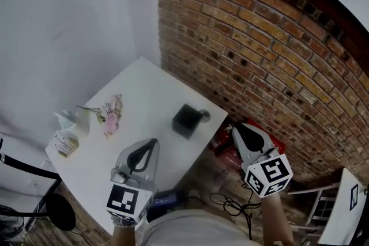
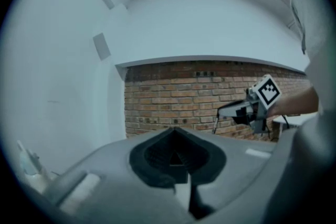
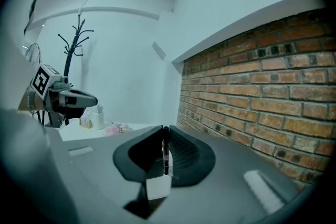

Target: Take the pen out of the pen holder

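The black square pen holder (image 1: 185, 120) stands on the white table (image 1: 144, 89) near its right edge. In the right gripper view a thin dark pen (image 3: 166, 152) stands upright, pinched between the pads of my right gripper (image 3: 165, 129). In the head view that right gripper (image 1: 234, 129) is off the table's right side, over the floor, and the pen itself is too small to make out. My left gripper (image 1: 152, 142) hovers over the table's near part, a little short of the holder. Its jaws meet at the tips (image 2: 175, 131) with nothing between them.
Pink flowers (image 1: 109, 115), a white crumpled piece (image 1: 66, 119) and a small labelled box (image 1: 65, 143) lie at the table's left. A red object (image 1: 222, 138) and cables (image 1: 230, 204) are on the floor by the brick wall (image 1: 259, 55). A coat stand (image 3: 76, 44) rises behind.
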Action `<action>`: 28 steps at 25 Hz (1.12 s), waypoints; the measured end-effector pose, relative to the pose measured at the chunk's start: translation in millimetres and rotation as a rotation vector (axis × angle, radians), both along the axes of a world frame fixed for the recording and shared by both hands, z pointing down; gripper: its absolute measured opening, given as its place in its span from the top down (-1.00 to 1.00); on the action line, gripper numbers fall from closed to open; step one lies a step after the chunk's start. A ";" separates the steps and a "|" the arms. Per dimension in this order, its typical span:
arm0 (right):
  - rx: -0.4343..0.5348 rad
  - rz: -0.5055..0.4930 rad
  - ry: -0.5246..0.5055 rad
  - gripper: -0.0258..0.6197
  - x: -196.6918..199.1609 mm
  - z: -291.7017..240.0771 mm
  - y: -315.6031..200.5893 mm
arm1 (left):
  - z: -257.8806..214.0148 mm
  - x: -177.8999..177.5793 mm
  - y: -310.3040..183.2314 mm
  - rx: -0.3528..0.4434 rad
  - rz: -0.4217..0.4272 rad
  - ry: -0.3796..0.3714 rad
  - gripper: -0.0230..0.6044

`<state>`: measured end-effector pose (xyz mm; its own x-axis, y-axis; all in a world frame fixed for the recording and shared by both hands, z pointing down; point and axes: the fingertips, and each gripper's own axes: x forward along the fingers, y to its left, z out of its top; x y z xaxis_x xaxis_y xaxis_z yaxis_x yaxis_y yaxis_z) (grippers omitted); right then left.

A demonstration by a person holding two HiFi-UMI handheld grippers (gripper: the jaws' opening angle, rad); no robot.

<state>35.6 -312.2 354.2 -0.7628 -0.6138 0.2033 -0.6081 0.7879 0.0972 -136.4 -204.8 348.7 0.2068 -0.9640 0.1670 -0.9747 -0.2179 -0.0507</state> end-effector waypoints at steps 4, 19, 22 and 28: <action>-0.010 0.032 -0.004 0.80 13.6 2.9 5.2 | 1.2 11.3 -6.8 0.004 0.039 0.017 0.95; -0.016 0.114 -0.042 0.81 47.7 0.5 11.2 | -3.7 48.1 -27.1 0.023 0.123 0.026 0.94; -0.014 0.108 -0.044 0.80 46.0 -0.7 11.8 | -3.4 48.5 -26.7 0.022 0.120 0.023 0.94; -0.010 0.089 -0.048 0.81 40.7 -3.1 11.7 | -3.3 46.6 -25.3 0.018 0.111 0.004 0.95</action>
<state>76.4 -300.4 351.1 -0.7145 -0.6776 0.1742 -0.6794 0.7314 0.0584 -89.8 -230.1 345.5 0.3129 -0.9380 0.1492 -0.9449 -0.3234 -0.0516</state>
